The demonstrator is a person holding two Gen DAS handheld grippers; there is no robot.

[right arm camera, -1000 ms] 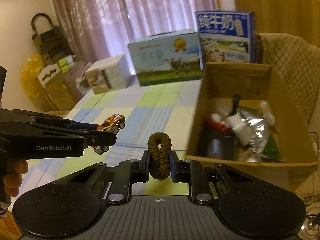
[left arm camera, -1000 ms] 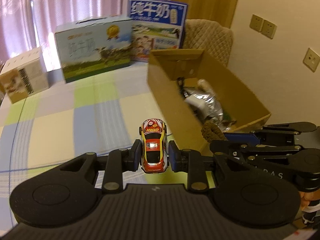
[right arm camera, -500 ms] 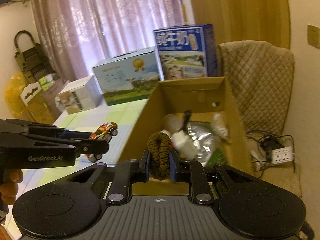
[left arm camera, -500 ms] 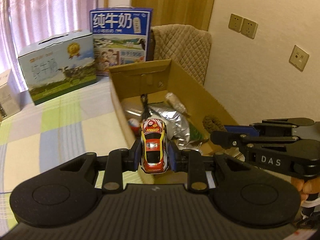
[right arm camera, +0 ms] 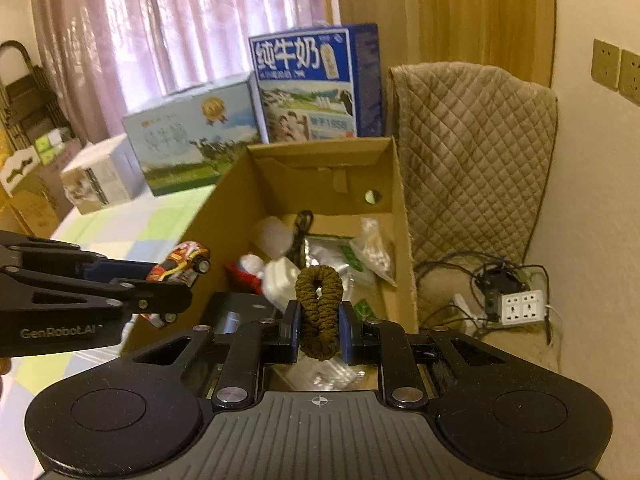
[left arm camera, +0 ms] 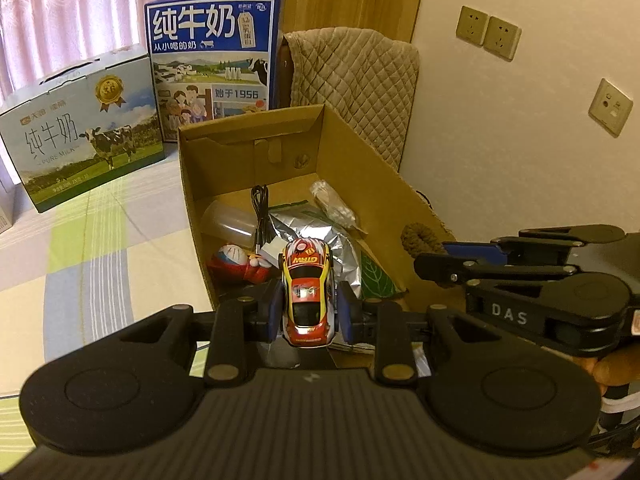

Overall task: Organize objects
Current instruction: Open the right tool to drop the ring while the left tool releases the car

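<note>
A toy car (left arm camera: 306, 289) is squeezed tight in the left gripper (left arm camera: 307, 312) above the cardboard box (left arm camera: 404, 196). A brown hair tie (right arm camera: 319, 309) is pinched in the right gripper (right arm camera: 319, 330) over that box. Only in the right wrist view is a power strip (right arm camera: 522, 307) seen on the floor.

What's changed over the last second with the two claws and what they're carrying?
Both claws moved from over the checked tablecloth to above the open cardboard box. The left claw stays shut on the toy car, the right claw on the brown hair tie. Nothing was released; the box's contents look unchanged.
</note>
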